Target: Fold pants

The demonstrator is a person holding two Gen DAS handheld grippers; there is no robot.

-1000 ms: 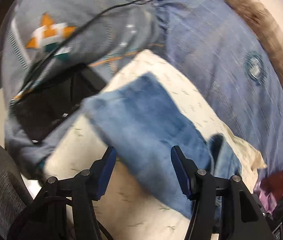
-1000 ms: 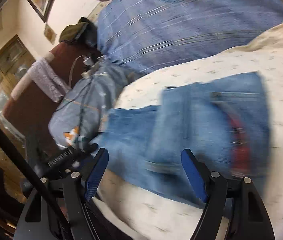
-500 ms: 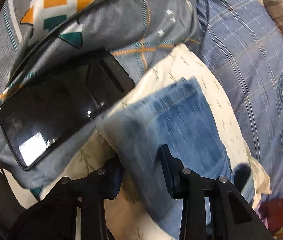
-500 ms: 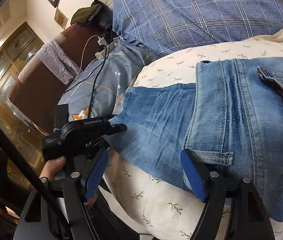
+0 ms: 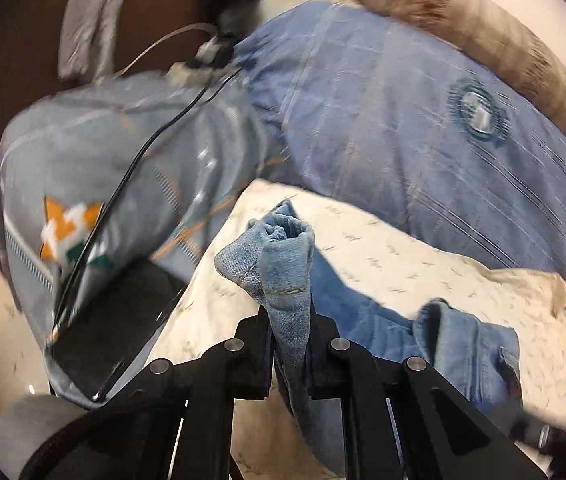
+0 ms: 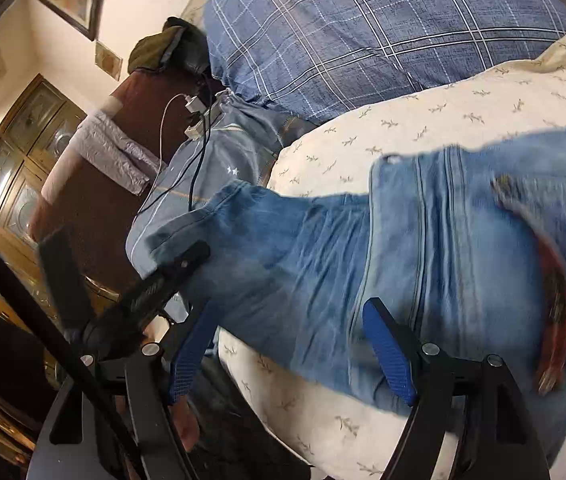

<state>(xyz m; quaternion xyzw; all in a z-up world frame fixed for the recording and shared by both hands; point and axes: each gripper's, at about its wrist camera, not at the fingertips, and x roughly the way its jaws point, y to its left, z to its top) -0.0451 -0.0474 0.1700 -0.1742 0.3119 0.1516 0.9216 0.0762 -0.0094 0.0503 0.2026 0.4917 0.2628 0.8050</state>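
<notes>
1. My left gripper (image 5: 289,354) has just been closing, and its fingers (image 5: 257,356) now pinch the hem end of the jeans (image 6: 423,264); the denim bunches up in a crumpled peak just beyond the fingertips.
2. In the right wrist view the same gripper shows as a dark bar gripping the leg end at the left edge of the bed, with that end raised off the cream sheet (image 6: 443,120).
3. The rest of the jeans lies flat across the cream sheet: the leg runs from the lifted hem toward the waist on the right, where a red plaid lining (image 6: 555,300) shows at a pocket. The waist area is blurred, so I can't be sure how it is folded.
4. My right gripper (image 6: 295,348) hangs over the middle of the jeans with its blue fingers (image 6: 389,356) spread wide; nothing sits between them, and I can't tell whether the tips touch the fabric.
5. A blue checked blanket (image 6: 363,32) covers the bed beyond the cream sheet.
6. A grey patterned cloth (image 5: 95,184) lies beside the sheet, with a black cable (image 5: 135,160) crossing it and a dark flat tablet (image 5: 111,316) resting on its near part.
7. A furry brown bolster (image 5: 483,44) lies along the far edge of the blanket.
</notes>
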